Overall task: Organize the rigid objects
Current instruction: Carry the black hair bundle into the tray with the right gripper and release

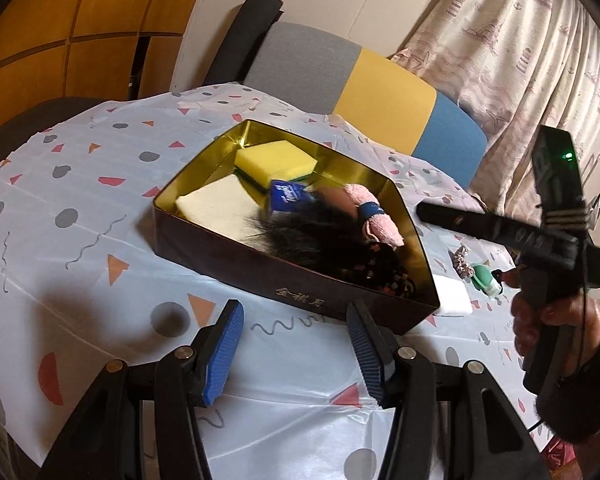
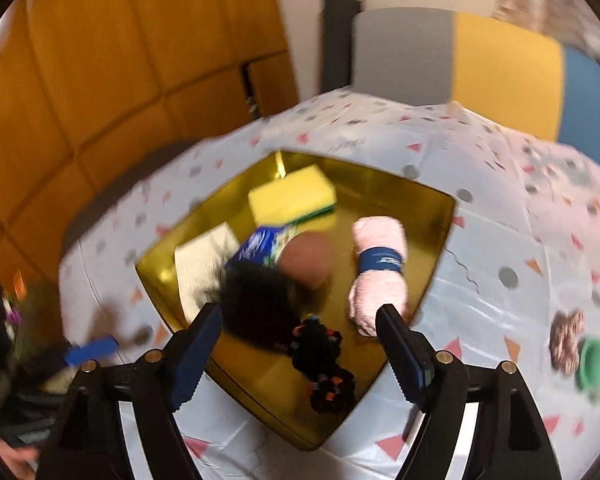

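- Currently, the tin box sits on the patterned tablecloth; its outer walls are dark brown and its inner walls are gold.
- Inside the tin box, a yellow sponge with a green underside lies at the far corner, and a pale flat pad lies next to it along the left wall.
- A blue packet leans between the yellow sponge and a black furry item in the middle of the box.
- A pink rolled towel with a dark blue band lies along the right side of the box interior.
- A black item with coloured specks lies at the near corner of the box.
- Left gripper: jaws partly open, nothing between the blue pads, positioned over the tablecloth just in front of the near wall of the box.
- Right gripper: jaws wide apart, nothing gripped, positioned above the near part of the box; the right wrist view is motion-blurred.
- Outside the box on its right side, a white block touches or nearly touches the box wall; which, cannot be determined.
- Farther right on the tablecloth lie a small green object and a brownish knitted item, close together.
- A chair with grey, yellow and blue panels stands behind the table.
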A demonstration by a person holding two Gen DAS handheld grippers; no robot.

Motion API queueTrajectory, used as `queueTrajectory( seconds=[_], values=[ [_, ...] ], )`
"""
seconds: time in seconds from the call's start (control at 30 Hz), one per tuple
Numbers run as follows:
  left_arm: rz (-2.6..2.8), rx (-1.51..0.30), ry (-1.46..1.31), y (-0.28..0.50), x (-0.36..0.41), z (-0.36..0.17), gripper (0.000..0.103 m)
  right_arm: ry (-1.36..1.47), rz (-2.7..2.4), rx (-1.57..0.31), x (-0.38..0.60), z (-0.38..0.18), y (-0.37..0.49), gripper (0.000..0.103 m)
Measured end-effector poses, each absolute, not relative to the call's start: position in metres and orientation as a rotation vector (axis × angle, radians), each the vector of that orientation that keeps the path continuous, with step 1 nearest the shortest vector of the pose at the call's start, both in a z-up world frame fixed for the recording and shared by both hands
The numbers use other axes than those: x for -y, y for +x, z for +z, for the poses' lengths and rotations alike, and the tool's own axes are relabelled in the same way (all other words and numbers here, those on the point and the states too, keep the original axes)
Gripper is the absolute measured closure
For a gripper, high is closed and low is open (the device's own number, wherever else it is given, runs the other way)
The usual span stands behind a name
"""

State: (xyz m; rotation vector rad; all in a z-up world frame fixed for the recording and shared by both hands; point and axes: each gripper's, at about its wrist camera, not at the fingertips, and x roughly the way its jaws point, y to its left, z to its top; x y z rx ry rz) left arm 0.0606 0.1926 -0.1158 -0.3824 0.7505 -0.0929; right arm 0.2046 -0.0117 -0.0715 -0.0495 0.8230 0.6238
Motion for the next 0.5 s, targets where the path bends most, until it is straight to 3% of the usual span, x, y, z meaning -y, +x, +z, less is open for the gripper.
queueTrajectory(
  seconds=[0.23, 0.5],
  values=[
    [-0.162, -0.759, -0.369, 0.058, -0.174, -0.113, 0.049, 0.136, 0.465, -0.787, 0.070, -0.067, 0.175, 0.023],
    [-0.258, -0.795, -0.320, 0.060, -0.134, -0.112, 0.049, 0.221, 0.292, -0.851, 0.140, -0.105, 0.129, 0.023]
  ],
)
